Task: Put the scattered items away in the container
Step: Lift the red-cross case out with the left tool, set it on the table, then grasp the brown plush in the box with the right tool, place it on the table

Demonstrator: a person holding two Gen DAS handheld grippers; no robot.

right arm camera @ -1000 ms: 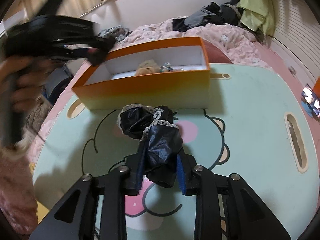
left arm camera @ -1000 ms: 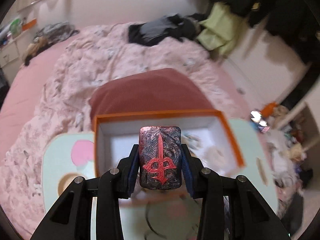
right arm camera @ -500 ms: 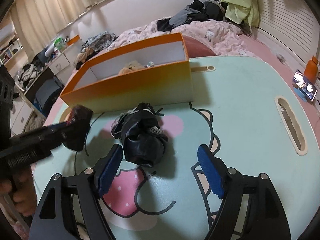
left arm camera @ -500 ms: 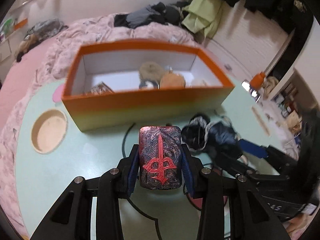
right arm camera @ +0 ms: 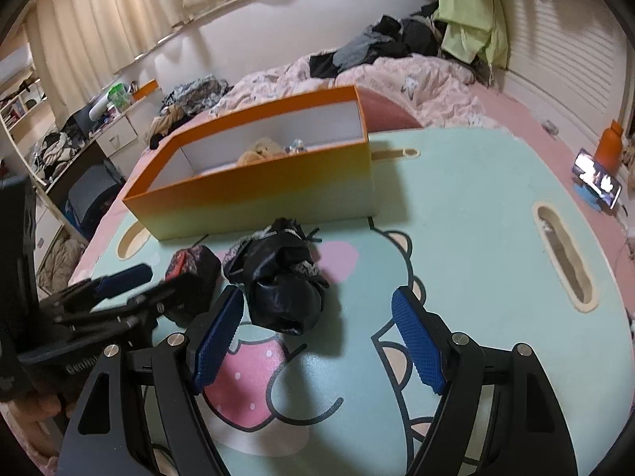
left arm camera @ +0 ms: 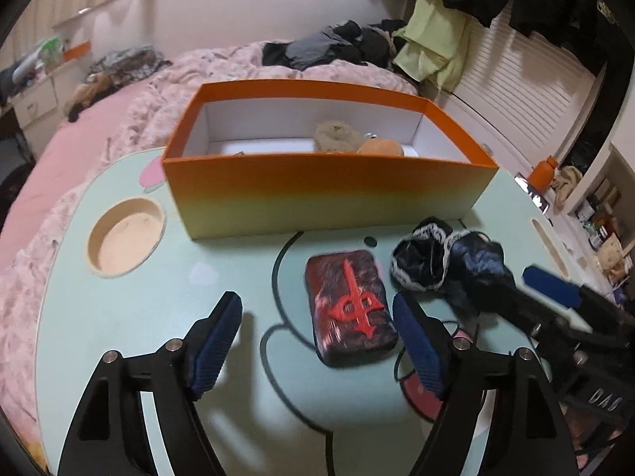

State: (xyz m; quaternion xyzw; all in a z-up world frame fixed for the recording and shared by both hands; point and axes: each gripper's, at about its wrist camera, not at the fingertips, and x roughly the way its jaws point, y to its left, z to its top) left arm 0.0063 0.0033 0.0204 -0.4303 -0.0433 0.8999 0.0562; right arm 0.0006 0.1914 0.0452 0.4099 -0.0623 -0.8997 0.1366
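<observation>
1. Left wrist view: shows orange box point(left arm camera: 329, 194) standing at far side of mint table point(left arm camera: 99, 325), open-topped, with plush toys already inside.
2. Nearer than orange box, on the tabletop: black lace-trimmed cloth point(left arm camera: 444, 265), crumpled, well short of box's front wall, just right of dark case.
3. Just left of cloth, also in front of orange box: dark case with red emblem point(left arm camera: 349, 305), flat on the table, long axis running roughly toward the box.
4. Left gripper point(left arm camera: 317, 341): jaws opening, case between them near right pad, unpressed.
5. Right gripper point(right arm camera: 317, 337): spread wide, gripping nothing; cloth just ahead, nearer its left pad.
6. Judged nearest: left gripper for case, right for cloth; box beyond both.
</observation>
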